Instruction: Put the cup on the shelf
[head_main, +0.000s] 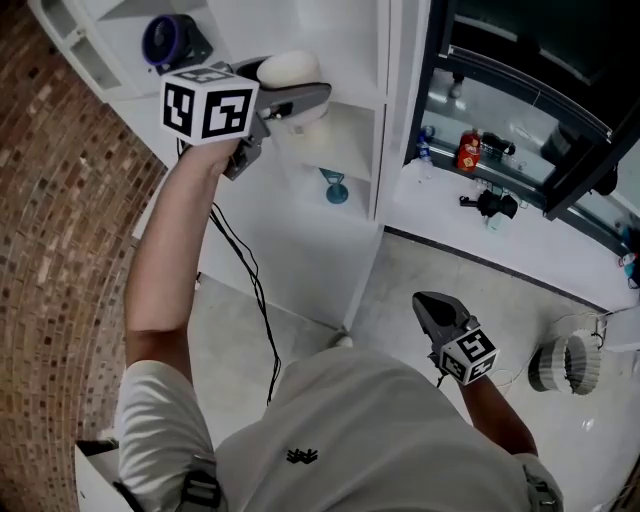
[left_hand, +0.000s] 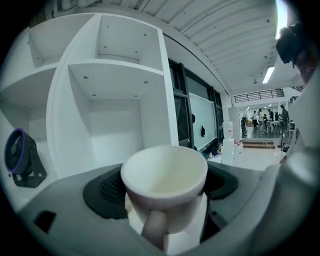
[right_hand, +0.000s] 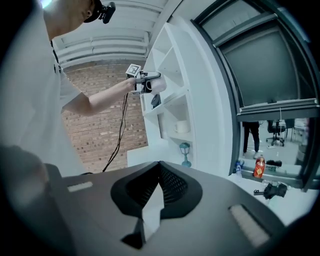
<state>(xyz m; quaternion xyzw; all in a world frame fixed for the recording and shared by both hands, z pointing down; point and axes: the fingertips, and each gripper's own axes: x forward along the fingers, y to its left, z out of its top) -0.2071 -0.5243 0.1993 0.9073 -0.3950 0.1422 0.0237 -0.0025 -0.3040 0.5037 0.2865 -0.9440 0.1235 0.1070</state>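
**Cup pinched in left tongs, up at the shelf front, not set down**

- Left tongs (head_main: 296, 101): jaws spread wide around the cup (left_hand: 164, 176), pads pressing on its sides. The cup is white, upright, handle toward the camera, and looks bare inside.
- The cup is in the air with nothing under it. In the left gripper view it faces an open compartment of the white shelf (left_hand: 113, 66), which has bare boards and a bare back wall.
- In the head view the arm is raised and the cup sits at the front edge of the shelf unit. I can't tell from that view which compartment it lines up with.
- Purple fan (left_hand: 19, 156) sits in the neighbouring compartment to the left.
- Lower down there is a second white cup (right_hand: 182, 126) on one level, and a small blue lantern (head_main: 336, 187) on the level below it.
- Right tongs (right_hand: 159, 172): jaws pressed together with nothing between them. They are held low by the person's waist over the floor, well apart from the shelf.
- To the right, a white surface (head_main: 520, 250) carries a red bottle (head_main: 467, 150).
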